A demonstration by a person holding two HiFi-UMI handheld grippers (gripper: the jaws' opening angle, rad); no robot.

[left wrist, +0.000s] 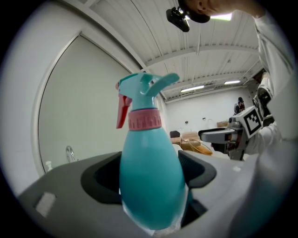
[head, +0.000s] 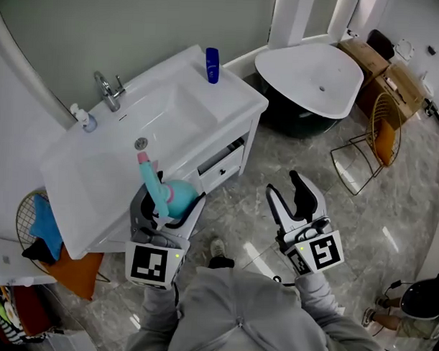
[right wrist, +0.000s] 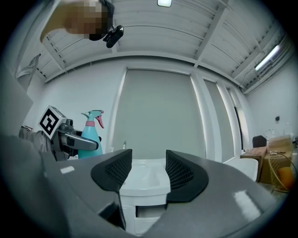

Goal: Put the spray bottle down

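A teal spray bottle (head: 173, 195) with a pink collar and trigger stands upright in my left gripper (head: 168, 209), which is shut on its body. In the left gripper view the spray bottle (left wrist: 149, 176) fills the space between the two dark pads (left wrist: 195, 169). The bottle hangs in the air just in front of the white washbasin counter (head: 75, 180). My right gripper (head: 294, 199) is open and holds nothing, out over the marble floor to the right. From the right gripper view the spray bottle (right wrist: 91, 132) shows at the left, with the counter (right wrist: 144, 179) between the open jaws.
A chrome tap (head: 107, 90), a small pump bottle (head: 87, 120) and a blue bottle (head: 212, 65) stand on the counter. A white bathtub (head: 309, 77) and a gold wire chair (head: 375, 137) are at the right. A wire basket with cloths (head: 41, 226) sits at the left.
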